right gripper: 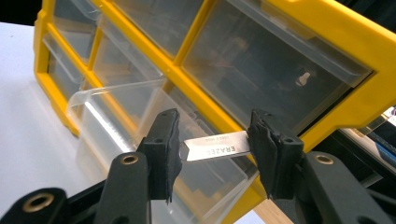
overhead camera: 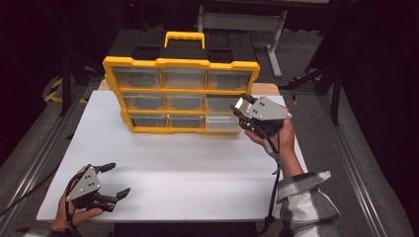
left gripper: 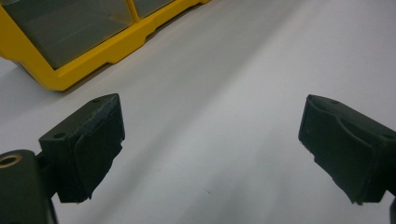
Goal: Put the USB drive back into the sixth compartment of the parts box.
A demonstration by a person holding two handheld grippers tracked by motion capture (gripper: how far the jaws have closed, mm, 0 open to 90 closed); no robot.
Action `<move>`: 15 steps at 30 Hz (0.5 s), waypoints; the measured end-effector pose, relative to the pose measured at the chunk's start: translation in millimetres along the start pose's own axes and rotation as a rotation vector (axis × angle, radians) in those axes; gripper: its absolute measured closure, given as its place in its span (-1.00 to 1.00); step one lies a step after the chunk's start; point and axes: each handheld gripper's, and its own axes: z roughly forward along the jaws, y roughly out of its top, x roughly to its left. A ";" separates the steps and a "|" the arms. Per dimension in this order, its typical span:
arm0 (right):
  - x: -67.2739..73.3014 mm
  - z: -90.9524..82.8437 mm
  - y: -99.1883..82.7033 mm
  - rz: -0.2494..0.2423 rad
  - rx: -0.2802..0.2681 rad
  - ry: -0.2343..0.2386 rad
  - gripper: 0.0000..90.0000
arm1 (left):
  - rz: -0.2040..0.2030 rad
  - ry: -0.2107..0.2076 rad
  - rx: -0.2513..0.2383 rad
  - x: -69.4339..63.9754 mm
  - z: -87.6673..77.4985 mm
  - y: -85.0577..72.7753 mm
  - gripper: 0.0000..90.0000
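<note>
On the left, our left gripper (overhead camera: 114, 180) rests low on the white desk (overhead camera: 188, 168), jaws spread wide with nothing between them. It should stay parked there, well apart from the work.

Moving right, the yellow organizer (overhead camera: 180, 96) stands upright at the far side of the desk. Its bottom-right clear drawer (right gripper: 116, 121) is pulled out toward us, and that is our likely target.

Farther right, our right gripper (right gripper: 215, 147) pinches a small white eraser (right gripper: 217, 145) by its two ends. The eraser hangs in the air just in front of the organizer's right-hand column, above the open drawer. In the right gripper view its long axis runs straight across from one jaw to the other, roughly level. Its printed face is turned toward the camera, with the lettering upside down.

To do this step well, we judge that we should bring the eraser over the open mouth of the drawer. We keep the pinch steady and the long axis along the drawer's length. We lower past the clear front wall before letting go, so the eraser cannot catch on the rim or drop onto the desk.
</note>
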 end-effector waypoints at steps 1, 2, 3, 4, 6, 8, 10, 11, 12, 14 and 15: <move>-2.8 3.6 -0.2 0.003 0.005 -0.009 0.21 | -0.002 0.000 -0.005 -0.2 0.1 -0.1 -0.82; -4.1 5.6 -0.3 0.001 0.013 -0.012 0.21 | 0.001 0.001 -0.004 -0.4 -0.4 0.1 -0.82; -5.0 7.0 -0.4 -0.001 0.022 -0.019 0.21 | 0.001 0.000 -0.006 -0.4 -0.7 0.0 -0.82; -6.2 8.2 -0.3 0.000 0.027 -0.021 0.21 | 0.001 0.001 -0.007 -0.2 -1.0 0.0 -0.82; -7.3 9.0 0.0 0.000 0.031 -0.023 0.21 | 0.000 0.002 -0.008 -0.2 -1.2 -0.1 -0.82; -9.3 9.7 0.9 0.000 0.038 -0.031 0.21 | 0.000 0.002 -0.009 -0.1 -1.6 -0.1 -0.82; -11.5 10.1 1.5 0.010 0.037 -0.030 0.21 | 0.002 0.002 -0.007 -0.1 -1.5 -0.1 -0.82; -12.3 10.6 1.5 0.011 0.038 -0.034 0.21 | 0.002 0.001 -0.007 -0.1 -1.5 -0.2 -0.82; -12.8 11.2 1.5 0.016 0.039 -0.035 0.21 | 0.003 0.001 -0.008 -0.3 -1.4 -0.3 -0.82; -13.2 14.7 0.8 0.028 0.046 -0.028 0.21 | 0.000 -0.002 -0.009 -0.6 -1.8 -0.3 -0.82; -12.7 16.0 0.7 0.027 0.050 -0.025 0.21 | -0.001 -0.002 -0.008 -0.6 -1.9 -0.2 -0.82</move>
